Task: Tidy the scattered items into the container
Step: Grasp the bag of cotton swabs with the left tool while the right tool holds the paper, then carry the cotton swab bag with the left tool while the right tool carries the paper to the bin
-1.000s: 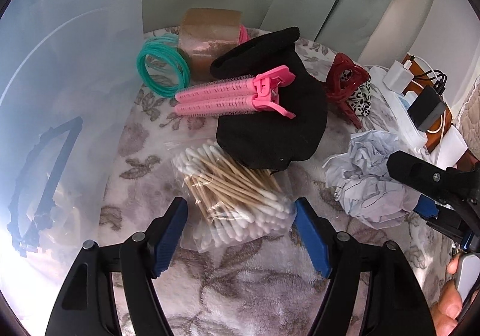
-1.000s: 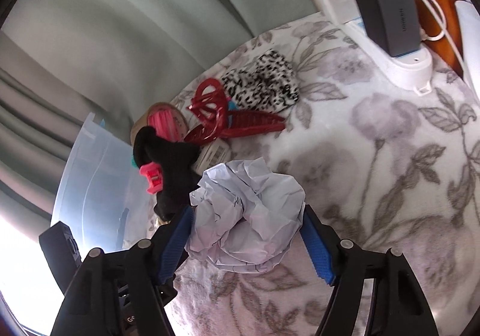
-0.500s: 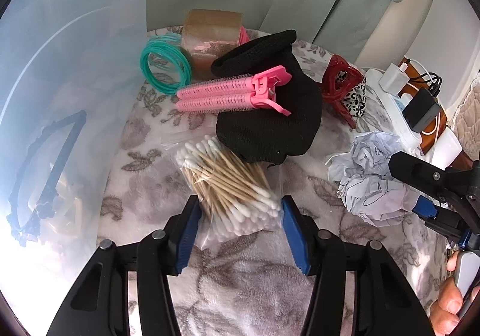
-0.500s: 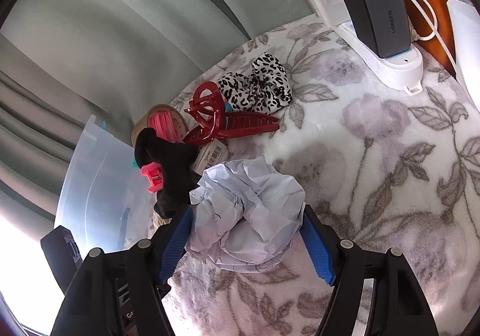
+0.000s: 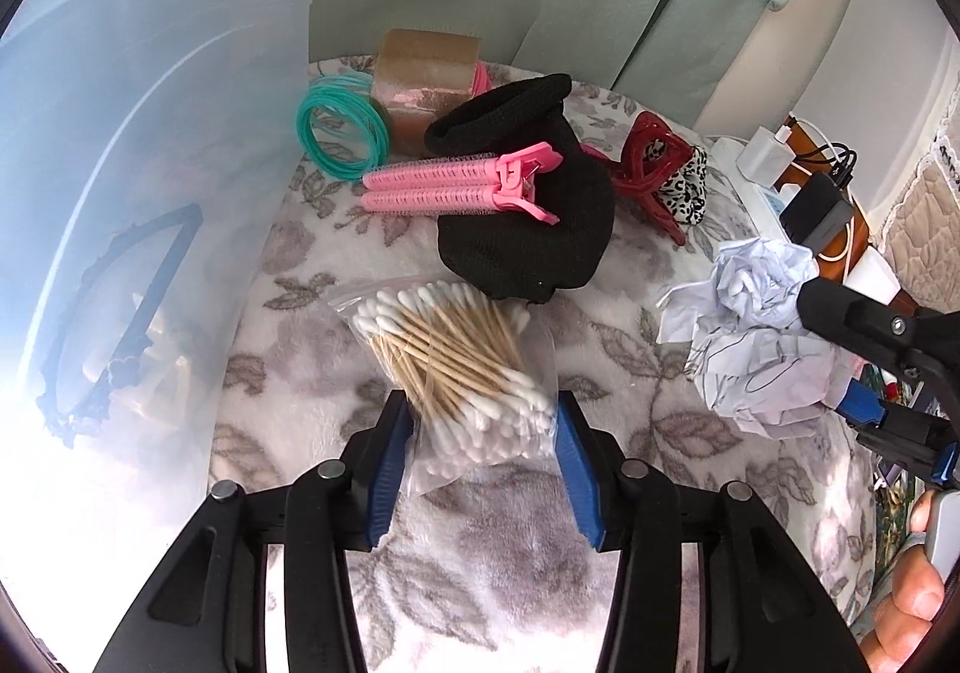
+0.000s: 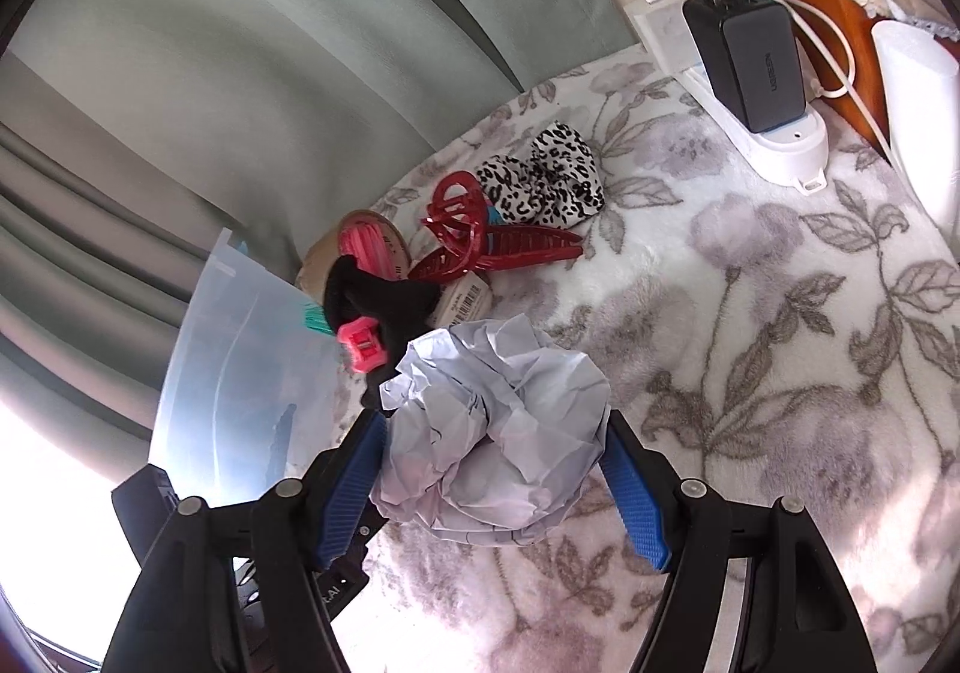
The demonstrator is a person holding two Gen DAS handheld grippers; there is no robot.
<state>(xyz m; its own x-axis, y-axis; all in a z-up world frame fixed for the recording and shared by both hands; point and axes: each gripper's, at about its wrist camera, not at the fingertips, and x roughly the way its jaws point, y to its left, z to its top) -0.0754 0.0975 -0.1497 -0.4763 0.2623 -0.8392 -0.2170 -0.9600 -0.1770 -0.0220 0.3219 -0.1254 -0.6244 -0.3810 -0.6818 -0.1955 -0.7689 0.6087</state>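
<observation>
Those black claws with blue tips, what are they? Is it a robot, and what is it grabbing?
No robot: a person holds a grabbing tool in each hand, each with a camera looking along its two fingers. One picture is the left gripper, whose fingers have just been closing around a bag of cotton swabs. The other is the right gripper, holding a crumpled paper ball. On the flowery blanket lie a pink hair clip, a black hat and a red claw clip. The clear bin waits beside them.

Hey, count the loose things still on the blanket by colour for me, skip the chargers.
Pink: 1, hair clip
Teal: 1, hair ties
Black: 1, cloth
Red: 1, claw clip
Leopard: 1, scrunchie
Brown: 1, tape roll
White: 2, cotton swabs, paper ball
Total: 8
</observation>
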